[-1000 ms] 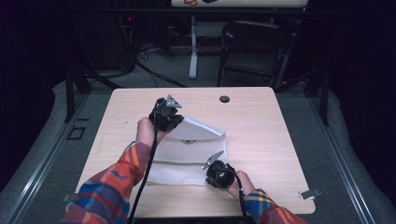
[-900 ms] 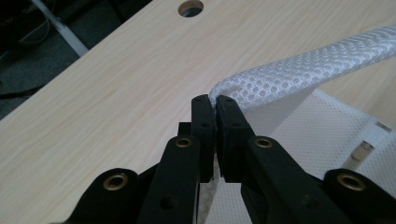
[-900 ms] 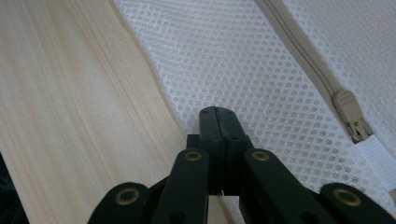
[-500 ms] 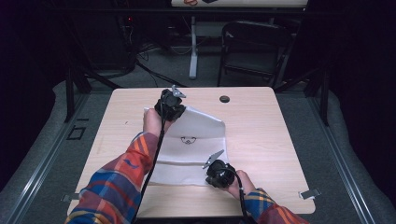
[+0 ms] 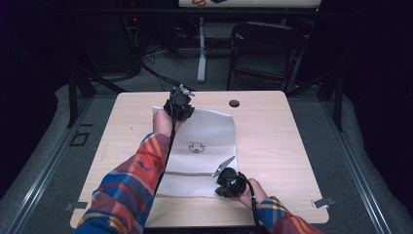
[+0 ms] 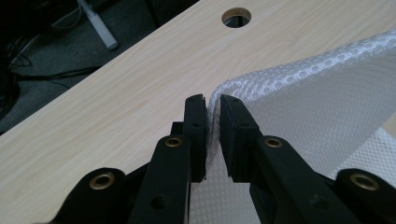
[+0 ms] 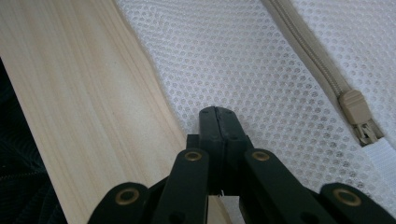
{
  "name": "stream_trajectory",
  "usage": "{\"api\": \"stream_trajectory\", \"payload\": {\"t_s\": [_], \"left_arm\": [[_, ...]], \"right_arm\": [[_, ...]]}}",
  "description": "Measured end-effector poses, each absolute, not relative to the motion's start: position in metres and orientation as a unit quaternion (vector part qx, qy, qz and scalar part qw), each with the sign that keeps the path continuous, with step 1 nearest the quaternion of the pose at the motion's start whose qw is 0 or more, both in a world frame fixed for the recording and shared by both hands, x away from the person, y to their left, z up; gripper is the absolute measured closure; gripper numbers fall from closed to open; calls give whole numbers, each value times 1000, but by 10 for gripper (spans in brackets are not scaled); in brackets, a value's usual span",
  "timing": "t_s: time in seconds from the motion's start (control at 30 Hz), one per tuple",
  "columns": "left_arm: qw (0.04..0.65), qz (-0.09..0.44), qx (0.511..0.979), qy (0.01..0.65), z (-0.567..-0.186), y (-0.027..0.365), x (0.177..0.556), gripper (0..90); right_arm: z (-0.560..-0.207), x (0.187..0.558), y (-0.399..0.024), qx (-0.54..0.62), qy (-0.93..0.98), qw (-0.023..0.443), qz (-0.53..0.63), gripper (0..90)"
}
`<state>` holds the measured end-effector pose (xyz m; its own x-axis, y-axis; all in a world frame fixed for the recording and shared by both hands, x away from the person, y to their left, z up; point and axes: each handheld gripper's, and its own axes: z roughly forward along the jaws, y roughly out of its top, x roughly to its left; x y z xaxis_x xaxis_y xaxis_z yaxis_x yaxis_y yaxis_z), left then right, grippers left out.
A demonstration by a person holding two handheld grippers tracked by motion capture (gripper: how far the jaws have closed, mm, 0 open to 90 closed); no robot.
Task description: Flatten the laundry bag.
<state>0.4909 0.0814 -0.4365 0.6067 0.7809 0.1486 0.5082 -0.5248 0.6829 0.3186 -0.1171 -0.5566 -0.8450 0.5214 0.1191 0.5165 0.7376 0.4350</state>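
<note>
A white mesh bag (image 5: 207, 134) with a small black mark lies spread on the wooden table (image 5: 277, 146). My left gripper (image 5: 179, 110) is at the bag's far left corner. In the left gripper view its jaws (image 6: 213, 109) have just been opening; a raised fold of mesh (image 6: 299, 98) stands in the narrow gap between the parted pads. My right gripper (image 5: 220, 189) is at the bag's near right corner, shut (image 7: 215, 114) on the mesh (image 7: 243, 60) by its edge. The beige zipper (image 7: 308, 51) and its pull (image 7: 357, 109) lie just to the right of that gripper.
A round cable hole (image 5: 234, 103) (image 6: 236, 17) sits near the table's far edge, to the right of the left gripper. Bare wood (image 7: 84, 107) runs along the bag's near side. A dark chair (image 5: 265, 48) and cables stand on the floor beyond the table.
The left gripper has carried the bag's corner toward the table's far edge, and the bag now lies stretched out flatter. The right gripper has stayed in place.
</note>
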Motion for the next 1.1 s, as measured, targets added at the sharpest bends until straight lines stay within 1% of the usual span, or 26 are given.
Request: {"api": "stream_trajectory", "payload": {"t_s": [0.03, 0.07, 0.1, 0.13, 0.17, 0.2, 0.3, 0.4, 0.43, 0.5, 0.6, 0.73, 0.77, 0.83, 1.0, 1.1], "left_arm": [[304, 225, 840, 388, -437, 82, 493, 786], [304, 227, 835, 399, -437, 84, 497, 705], [304, 227, 835, 399, -437, 84, 497, 667], [307, 223, 833, 403, -437, 86, 499, 667], [310, 223, 829, 409, -438, 87, 500, 626], [314, 222, 822, 420, -439, 88, 502, 467], [315, 228, 815, 429, -439, 90, 502, 298], [315, 231, 815, 427, -437, 91, 500, 185], [315, 231, 817, 424, -436, 91, 500, 160], [312, 237, 818, 421, -434, 92, 498, 148], [311, 233, 822, 417, -434, 92, 498, 123], [307, 210, 833, 410, -438, 92, 493, 113], [307, 206, 835, 408, -440, 92, 491, 113], [309, 181, 844, 400, -448, 93, 481, 99], [297, 165, 858, 385, -464, 94, 465, 92], [295, 145, 866, 378, -477, 99, 450, 86]], "right_arm": [[-557, 319, -117, 278, 932, 6, 232, 900], [-557, 318, -117, 278, 932, 6, 231, 900], [-557, 318, -117, 278, 932, 6, 231, 900], [-556, 319, -117, 278, 932, 6, 231, 900], [-556, 319, -117, 278, 933, 5, 230, 900], [-556, 319, -117, 279, 932, 4, 231, 900], [-556, 319, -117, 279, 933, 5, 229, 900], [-556, 320, -117, 280, 932, 2, 231, 900], [-557, 320, -117, 281, 931, 1, 232, 900], [-556, 320, -117, 280, 932, 2, 230, 900], [-556, 320, -117, 281, 932, 4, 229, 900], [-556, 320, -117, 281, 932, 1, 229, 900], [-556, 320, -117, 281, 932, 1, 229, 900], [-557, 321, -118, 284, 929, -5, 235, 900], [-557, 322, -119, 281, 931, -10, 234, 900], [-556, 321, -117, 277, 933, -2, 230, 894]]}}
